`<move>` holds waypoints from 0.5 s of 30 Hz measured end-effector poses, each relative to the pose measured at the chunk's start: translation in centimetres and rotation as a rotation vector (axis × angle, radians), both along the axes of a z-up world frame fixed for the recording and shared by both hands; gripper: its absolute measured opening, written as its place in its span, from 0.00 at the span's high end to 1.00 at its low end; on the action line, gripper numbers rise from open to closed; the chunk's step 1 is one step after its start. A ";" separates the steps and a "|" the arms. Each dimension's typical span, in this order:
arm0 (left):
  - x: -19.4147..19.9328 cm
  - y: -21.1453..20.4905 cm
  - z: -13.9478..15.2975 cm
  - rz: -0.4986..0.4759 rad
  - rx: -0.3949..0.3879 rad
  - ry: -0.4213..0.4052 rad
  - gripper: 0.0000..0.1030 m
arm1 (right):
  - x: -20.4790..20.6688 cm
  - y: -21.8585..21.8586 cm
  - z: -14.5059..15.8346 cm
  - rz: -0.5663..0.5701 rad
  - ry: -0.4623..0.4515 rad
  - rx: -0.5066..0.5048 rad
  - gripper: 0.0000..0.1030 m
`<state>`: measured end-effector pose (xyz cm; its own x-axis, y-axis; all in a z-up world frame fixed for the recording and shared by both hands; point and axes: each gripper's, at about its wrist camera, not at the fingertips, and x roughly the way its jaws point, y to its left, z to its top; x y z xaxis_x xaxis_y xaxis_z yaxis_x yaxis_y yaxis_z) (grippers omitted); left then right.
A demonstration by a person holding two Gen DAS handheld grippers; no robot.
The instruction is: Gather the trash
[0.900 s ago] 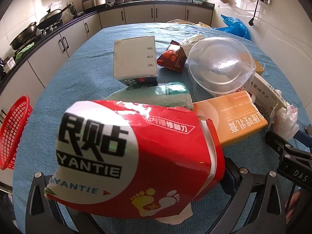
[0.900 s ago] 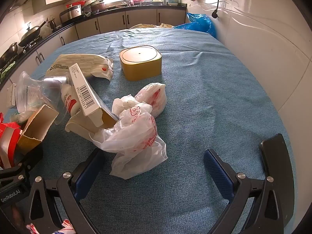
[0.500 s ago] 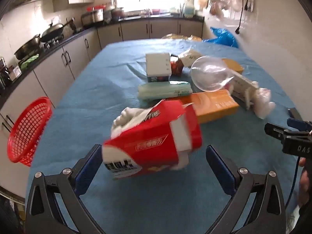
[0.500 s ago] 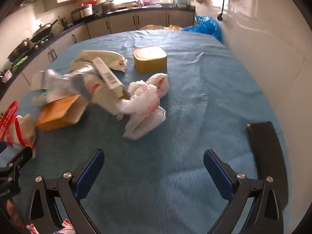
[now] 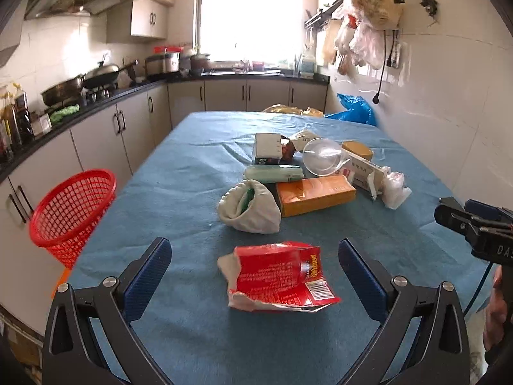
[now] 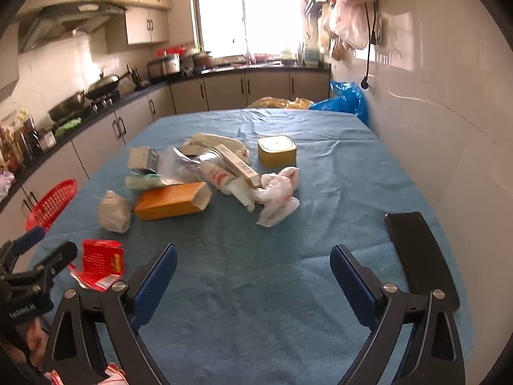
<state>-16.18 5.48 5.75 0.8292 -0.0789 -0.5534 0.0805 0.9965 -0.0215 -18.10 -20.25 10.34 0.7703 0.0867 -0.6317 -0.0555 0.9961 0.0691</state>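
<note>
On my table I count one red basket at nine o'clock, four boxes, perhaps three wrappers.

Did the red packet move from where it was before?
Yes. The red packet was held up in the left gripper, hiding the orange box; now it lies on the table, nearer than the box, jaws open.

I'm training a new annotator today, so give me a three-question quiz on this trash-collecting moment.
1. True or false: the left hand-held gripper is shut on the red packet.
2. Which lies nearest the white cloth bundle? A) orange box B) yellow tin C) black phone
3. Fill in: the red basket stands off the table's ___ edge, seen from the left wrist.

Key: 1 false; 2 A; 3 left.
</note>
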 end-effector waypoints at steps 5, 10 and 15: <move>-2.2 0.8 0.5 0.017 -0.003 -0.029 0.00 | -2.1 1.1 -0.4 0.021 -0.002 -0.005 0.14; -4.0 1.1 0.5 0.026 -0.005 -0.051 0.00 | -3.8 2.1 -0.7 0.005 -0.008 -0.021 0.16; -5.4 0.6 0.2 0.022 0.029 -0.079 0.00 | -5.4 2.5 -0.4 -0.015 -0.033 -0.073 0.20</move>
